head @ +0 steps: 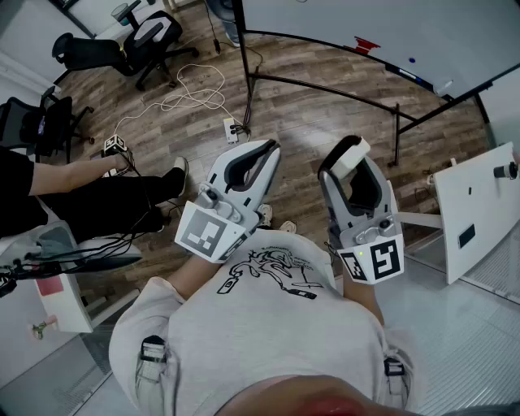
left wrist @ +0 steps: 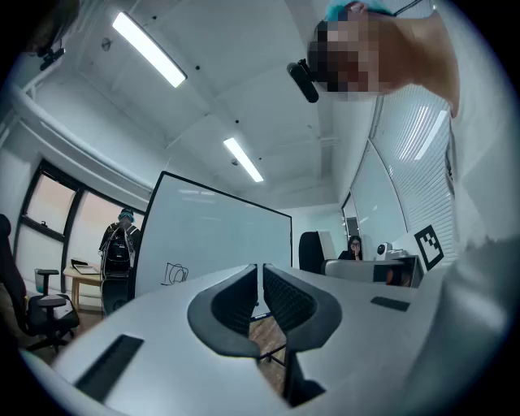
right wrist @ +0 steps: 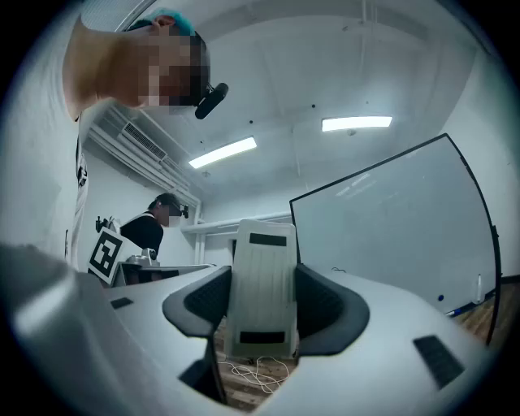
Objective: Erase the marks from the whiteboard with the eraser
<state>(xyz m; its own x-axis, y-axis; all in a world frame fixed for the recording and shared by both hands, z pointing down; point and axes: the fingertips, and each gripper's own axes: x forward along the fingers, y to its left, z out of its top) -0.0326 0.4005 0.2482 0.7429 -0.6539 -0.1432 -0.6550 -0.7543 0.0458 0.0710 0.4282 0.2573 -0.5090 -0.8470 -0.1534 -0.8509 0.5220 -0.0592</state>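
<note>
Between the jaws of my right gripper [right wrist: 262,284]: eraser [right wrist: 262,244] clamped upright | left gripper [left wrist: 261,284]: pinched closed, empty | whiteboard [right wrist: 390,236]: well apart from eraser.

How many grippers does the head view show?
2. The left gripper is centre-left, jaws together, empty; the right gripper is centre-right, clamping the eraser. None seems hidden.

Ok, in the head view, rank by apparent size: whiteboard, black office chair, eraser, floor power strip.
1. whiteboard, partly cut off by the frame.
2. office chair.
3. eraser, held in the right hand-held gripper; nearness to the camera enlarges it.
4. power strip.
</note>
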